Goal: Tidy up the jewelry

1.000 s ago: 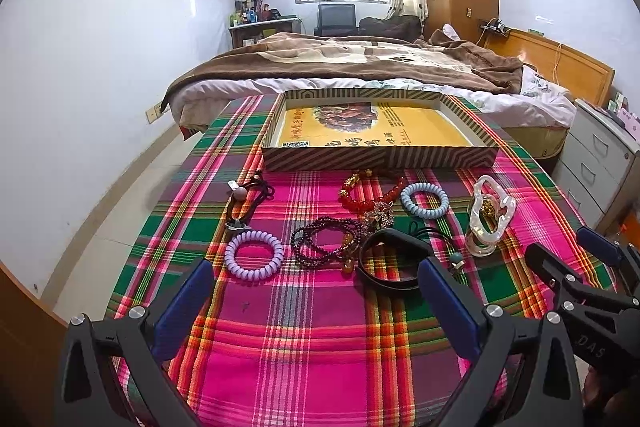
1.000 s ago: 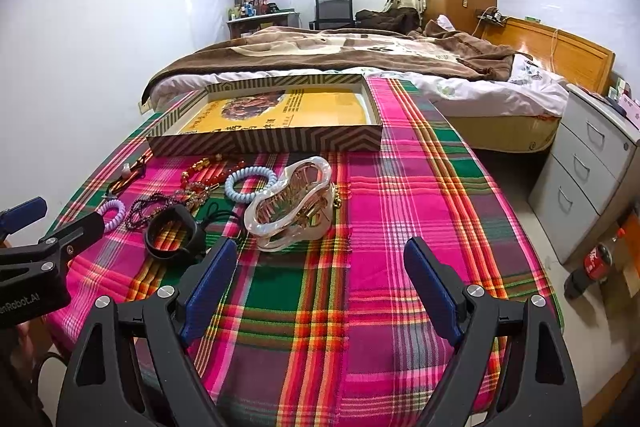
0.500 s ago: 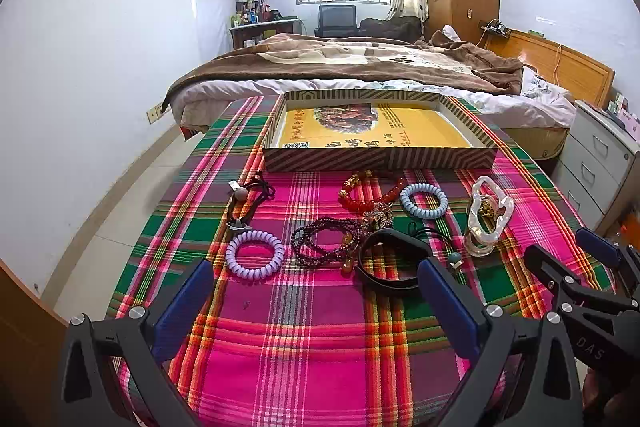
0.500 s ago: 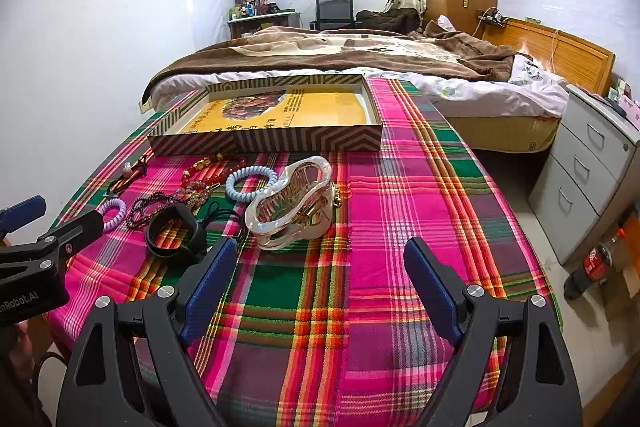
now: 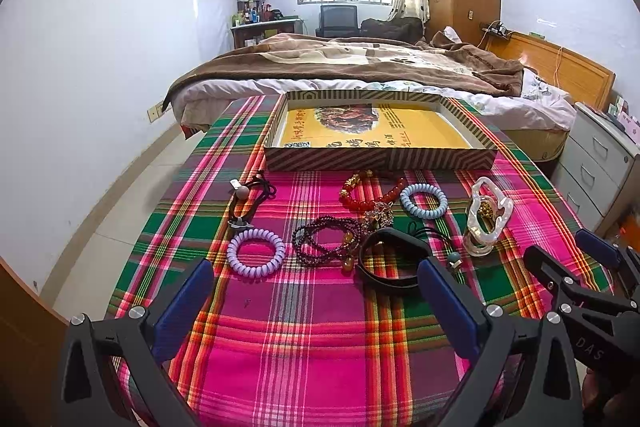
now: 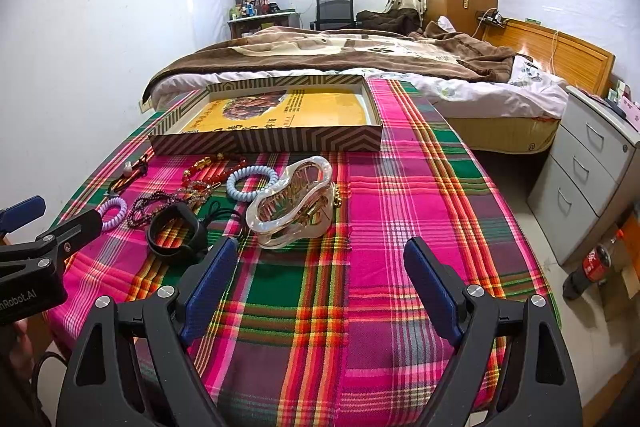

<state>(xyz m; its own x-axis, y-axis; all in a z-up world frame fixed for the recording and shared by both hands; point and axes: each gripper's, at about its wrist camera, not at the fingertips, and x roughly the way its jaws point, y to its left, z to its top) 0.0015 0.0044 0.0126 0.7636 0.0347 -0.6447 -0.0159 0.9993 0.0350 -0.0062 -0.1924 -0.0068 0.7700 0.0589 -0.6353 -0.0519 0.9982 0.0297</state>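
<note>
A shallow striped cardboard tray with a yellow printed bottom (image 5: 380, 159) lies at the far side of the plaid-covered surface (image 5: 320, 327). Nearer, from left: a black cord with beads (image 5: 248, 197), a lilac coil bracelet (image 5: 256, 253), a dark garnet bead strand (image 5: 324, 241), a red bead bracelet (image 5: 370, 193), a black band (image 5: 390, 259), a pale blue coil bracelet (image 5: 424, 201) and a clear hair claw clip (image 5: 486, 217) standing upright.

I see a pink, green and orange plaid cloth surface (image 5: 320, 327), a yellow-floored, brown-striped cardboard box (image 5: 380, 159), and a lilac spiral hair tie (image 5: 256, 258).
</note>
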